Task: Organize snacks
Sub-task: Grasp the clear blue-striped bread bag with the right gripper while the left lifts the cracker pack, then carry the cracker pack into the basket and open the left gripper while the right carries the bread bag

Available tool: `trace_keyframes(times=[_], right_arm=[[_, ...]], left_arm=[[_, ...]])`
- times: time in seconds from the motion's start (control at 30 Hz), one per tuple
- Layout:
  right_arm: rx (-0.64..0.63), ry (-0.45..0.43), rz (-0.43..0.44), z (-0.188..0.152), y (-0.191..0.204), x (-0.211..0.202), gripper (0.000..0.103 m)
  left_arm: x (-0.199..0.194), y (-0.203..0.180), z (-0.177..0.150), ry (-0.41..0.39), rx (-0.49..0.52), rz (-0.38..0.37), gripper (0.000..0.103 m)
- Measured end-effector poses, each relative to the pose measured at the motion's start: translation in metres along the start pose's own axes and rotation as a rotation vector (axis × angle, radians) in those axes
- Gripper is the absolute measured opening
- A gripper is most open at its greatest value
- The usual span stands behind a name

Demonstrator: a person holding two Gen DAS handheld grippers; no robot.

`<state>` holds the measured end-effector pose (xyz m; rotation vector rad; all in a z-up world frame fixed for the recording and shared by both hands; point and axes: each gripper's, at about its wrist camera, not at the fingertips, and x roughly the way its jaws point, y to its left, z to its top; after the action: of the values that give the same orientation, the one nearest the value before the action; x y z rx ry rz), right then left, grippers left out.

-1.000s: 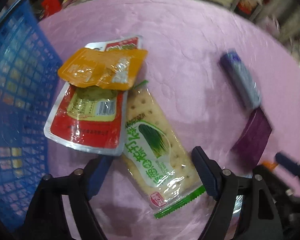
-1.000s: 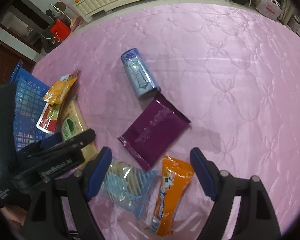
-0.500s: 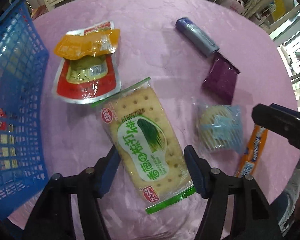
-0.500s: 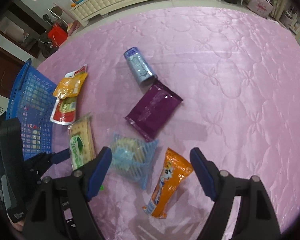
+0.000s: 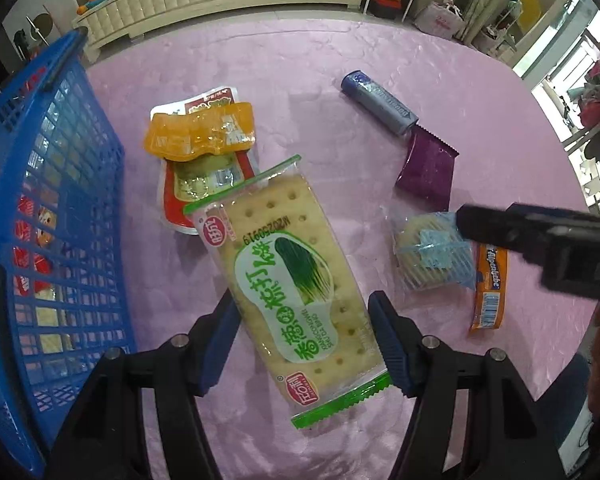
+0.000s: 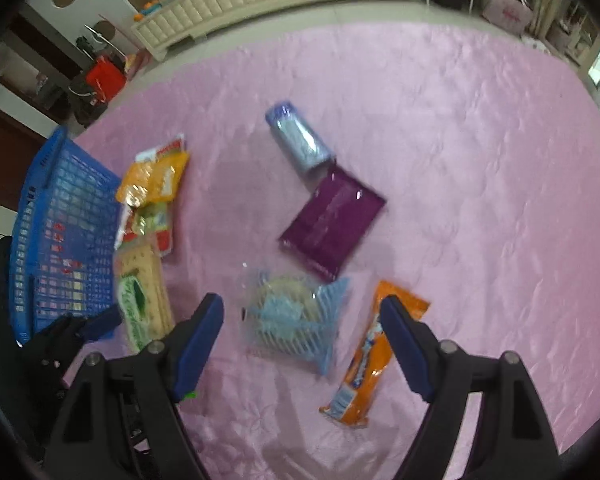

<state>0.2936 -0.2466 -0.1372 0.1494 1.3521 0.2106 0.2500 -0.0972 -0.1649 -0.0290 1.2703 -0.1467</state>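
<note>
- Left gripper: its jaws have just been closing and now press both long edges of the cracker pack, which is clamped between the blue pads and lifted clear of the pink cloth.
- The pack's far end overlaps a red pouch; an orange pouch lies on top of that one.
- To the left stands the blue basket, with a few packets visible through its mesh.
- Right gripper: jaws wide apart and holding nothing, hanging above a clear blue-striped cake wrapper that lies on the cloth.
- Just right of the wrapper lies an orange bar, partly behind the right pad.
- Beyond the wrapper is a purple packet, and touching its far corner a blue tube on its side.
- In the right wrist view, the basket sits at the cloth's left edge, well apart from the tube and purple packet.
</note>
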Motion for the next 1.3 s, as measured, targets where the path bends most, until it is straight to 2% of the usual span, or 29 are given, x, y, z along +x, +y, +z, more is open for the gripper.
trace_keyframes(times=[0.27, 0.37, 0.47, 0.53, 0.63, 0.7, 0.77, 0.87, 1.03, 1.3], right_arm=[[-0.035, 0.072, -0.004, -0.002, 0.02, 0.025, 0.084], [-0.054, 0.108, -0.062, 0.0, 0.026, 0.038, 0.084], [-0.051, 0.129, -0.085, 0.002, 0.028, 0.051, 0.084], [-0.074, 0.137, -0.11, 0.0, 0.031, 0.058, 0.083], [-0.113, 0.106, -0.126, 0.0, 0.04, 0.057, 0.074], [-0.104, 0.074, -0.138, -0.002, 0.041, 0.052, 0.065], [-0.106, 0.042, -0.142, -0.005, 0.042, 0.047, 0.062], [-0.073, 0.016, -0.144, -0.011, 0.039, 0.034, 0.061], [-0.034, 0.032, -0.051, -0.019, 0.036, 0.014, 0.061], [-0.029, -0.073, -0.05, -0.027, 0.036, -0.049, 0.062]], left_arm=[[-0.009, 0.007, 0.003, -0.014, 0.038, -0.016, 0.062], [-0.003, 0.004, 0.001, -0.004, 0.051, -0.003, 0.062], [0.002, 0.002, 0.0, 0.002, 0.07, 0.011, 0.062], [0.004, 0.002, -0.002, 0.006, 0.07, 0.009, 0.062], [0.01, 0.002, -0.002, 0.011, 0.056, -0.001, 0.062], [0.013, 0.0, -0.002, 0.012, 0.06, -0.001, 0.062], [0.011, -0.002, -0.003, 0.003, 0.066, -0.005, 0.062], [0.004, -0.006, -0.005, -0.021, 0.069, -0.019, 0.062], [-0.022, -0.011, -0.007, -0.057, 0.079, -0.028, 0.062], [-0.064, -0.029, -0.006, -0.141, 0.128, -0.049, 0.062]])
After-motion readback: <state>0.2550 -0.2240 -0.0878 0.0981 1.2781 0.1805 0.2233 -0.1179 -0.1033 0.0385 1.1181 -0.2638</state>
